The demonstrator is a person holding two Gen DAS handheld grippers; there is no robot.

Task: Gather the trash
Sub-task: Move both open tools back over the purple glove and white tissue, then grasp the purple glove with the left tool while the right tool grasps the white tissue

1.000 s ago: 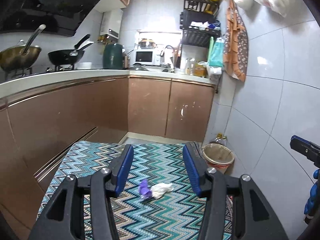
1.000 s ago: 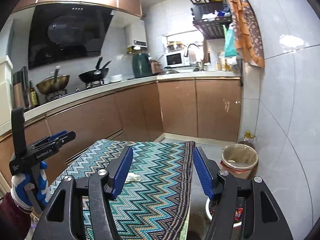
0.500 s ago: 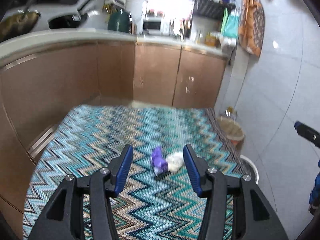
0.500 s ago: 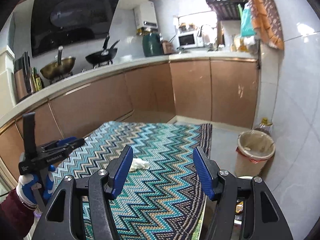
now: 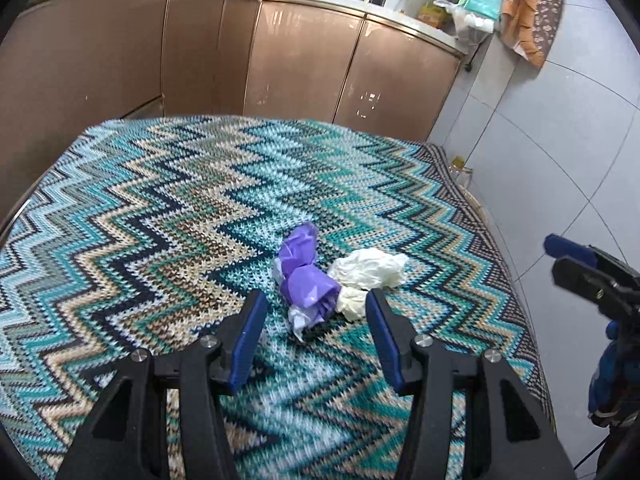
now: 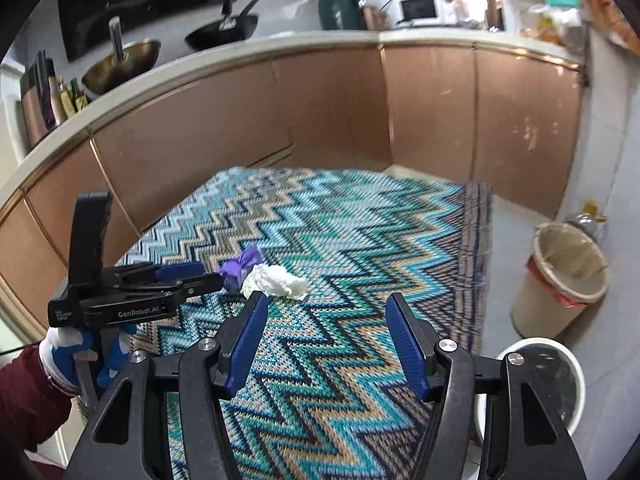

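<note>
Left tool (image 5: 312,320) gapes wide w/ nothing in it, low over the zigzag rug (image 5: 160,208). Purple bag (image 5: 304,276) & white wad (image 5: 368,268) lie touching on the rug, at 12 o'clock just off its tips. Right tool (image 6: 326,330) also wide open, holding nothing; bin (image 6: 560,280) at its 2 o'clock, on the floor beside the rug.

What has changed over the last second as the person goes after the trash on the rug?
The left gripper dropped toward the purple wrapper and white tissue, now just ahead of its open jaws. Nothing was grasped. The right gripper stayed open; the trash stayed on the rug.
</note>
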